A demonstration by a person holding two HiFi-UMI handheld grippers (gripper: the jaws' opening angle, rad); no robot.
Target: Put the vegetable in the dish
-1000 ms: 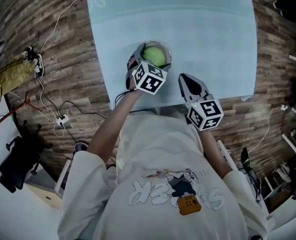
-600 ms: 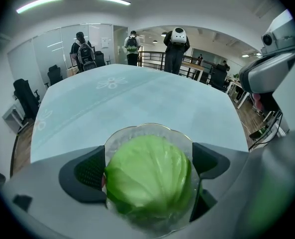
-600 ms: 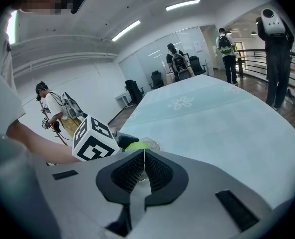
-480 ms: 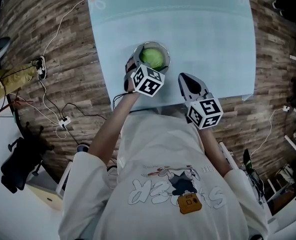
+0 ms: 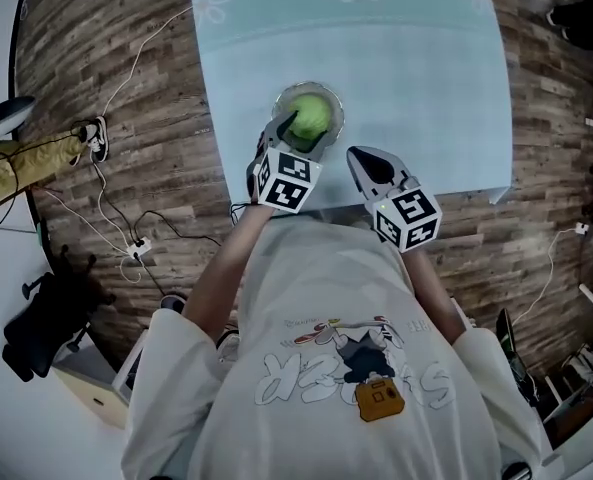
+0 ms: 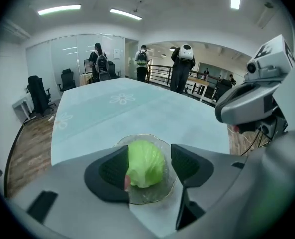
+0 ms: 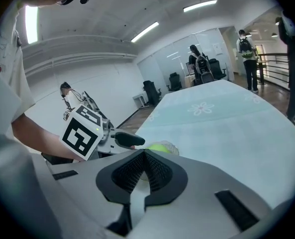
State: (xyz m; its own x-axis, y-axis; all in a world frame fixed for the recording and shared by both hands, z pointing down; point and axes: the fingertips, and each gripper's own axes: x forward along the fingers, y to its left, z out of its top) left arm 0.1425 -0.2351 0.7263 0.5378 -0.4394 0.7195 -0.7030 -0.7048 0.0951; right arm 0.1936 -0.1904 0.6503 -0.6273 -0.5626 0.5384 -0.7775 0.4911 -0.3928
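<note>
The right gripper (image 7: pixel 145 154) hangs over the near edge of the bench (image 5: pixel 426 68), jaws pressed together on nothing. Just beyond, the left gripper (image 6: pixel 148 158) has its jaws half spread, having just been closing; the green vegetable (image 5: pixel 312 115) shows between them, unpinched, lying in the glass dish (image 6: pixel 152 195).

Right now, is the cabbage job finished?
Nearly. Done: the cabbage sits in the glass dish. In hand: nothing; the left tool's jaws, just closing, frame the cabbage without squeezing; the right tool is shut, empty. Left: pull the left tool away.
</note>
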